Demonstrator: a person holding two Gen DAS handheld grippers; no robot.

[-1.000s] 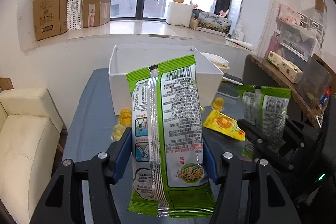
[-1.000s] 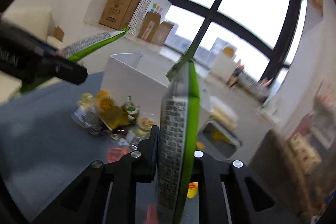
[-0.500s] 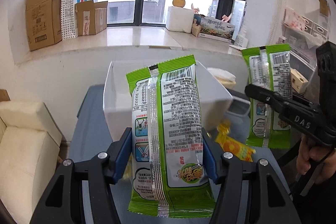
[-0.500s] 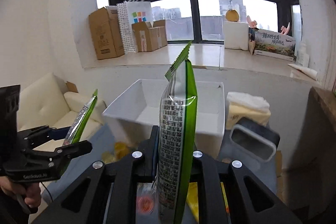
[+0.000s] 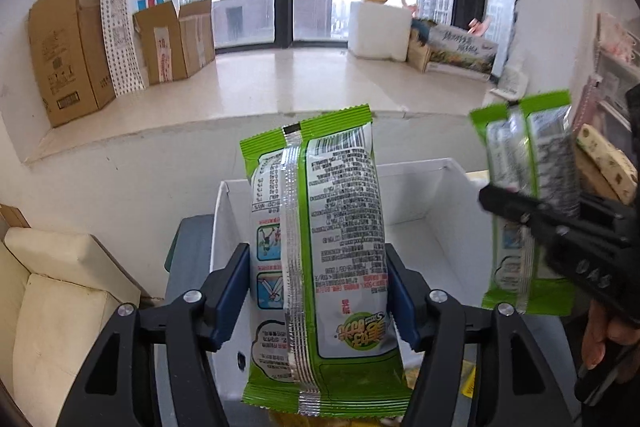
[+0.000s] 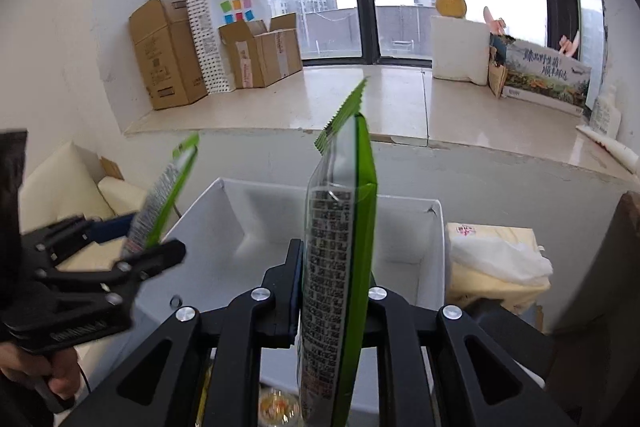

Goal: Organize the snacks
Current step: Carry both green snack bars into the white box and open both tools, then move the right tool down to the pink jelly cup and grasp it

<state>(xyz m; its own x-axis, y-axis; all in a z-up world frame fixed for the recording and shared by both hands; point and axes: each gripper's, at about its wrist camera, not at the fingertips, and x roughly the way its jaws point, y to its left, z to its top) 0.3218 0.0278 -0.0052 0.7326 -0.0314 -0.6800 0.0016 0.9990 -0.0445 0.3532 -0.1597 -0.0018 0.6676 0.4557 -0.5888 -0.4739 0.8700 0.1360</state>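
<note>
Both hands are carrying matching green snack packets toward the white box (image 5: 436,211), and compared with a second ago the box is now sitting directly ahead of and below both grippers instead of farther off across the grey table. The left gripper (image 5: 318,301) is holding the first green packet (image 5: 320,259) upright by its side edges, printed back facing the camera; its jaws are opening slightly at this moment, though the blue pads are still looking pressed against the packet's sides. The right gripper (image 6: 334,291) is pinching the second green packet (image 6: 340,267) flat between nearly closed jaws, so the packet is standing edge-on straight out in front of it, its serrated top rising above the box's far wall. A second ago this gripper was tilted and off to the side over the loose sweets; now it is levelled and lined up over the box's open interior. From the left wrist view the right gripper's packet is hanging to the right, over the box's right wall; from the right wrist view the left gripper is showing at lower left, its packet over the left rim. The box interior is looking bare, so in my judgement both packets are about to be lowered in, the left one likely first since its grip is already easing.
</note>
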